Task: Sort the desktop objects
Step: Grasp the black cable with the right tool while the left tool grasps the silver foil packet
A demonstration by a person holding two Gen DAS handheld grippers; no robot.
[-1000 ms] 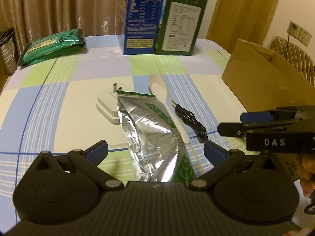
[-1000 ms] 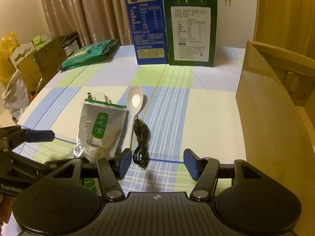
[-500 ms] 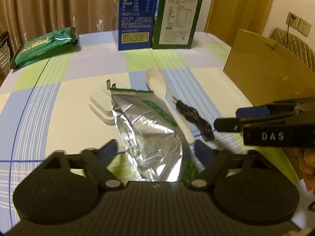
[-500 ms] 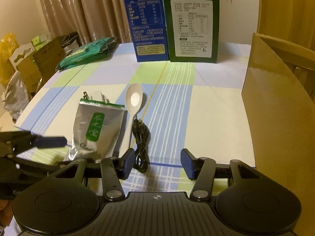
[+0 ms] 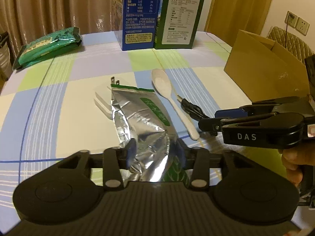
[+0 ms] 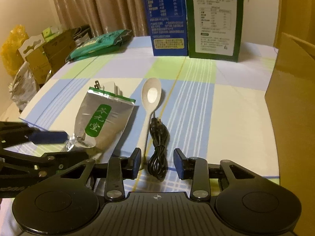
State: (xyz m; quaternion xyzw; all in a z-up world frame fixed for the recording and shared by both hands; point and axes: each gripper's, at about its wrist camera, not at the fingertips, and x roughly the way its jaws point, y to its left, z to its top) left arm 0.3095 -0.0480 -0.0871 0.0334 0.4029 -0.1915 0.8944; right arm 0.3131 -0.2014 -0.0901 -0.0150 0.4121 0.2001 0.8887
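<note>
Pouch [image 5: 143, 122] overlaps charger [image 5: 102, 102]; spoon [image 5: 169, 96] beside it (cable [image 5: 192, 110] next)

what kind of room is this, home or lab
Most likely a home, perhaps a dining or living room: a table under a checked cloth, full-length curtains behind it, two food cartons standing on it, and a padded chair by a wall socket.
</note>
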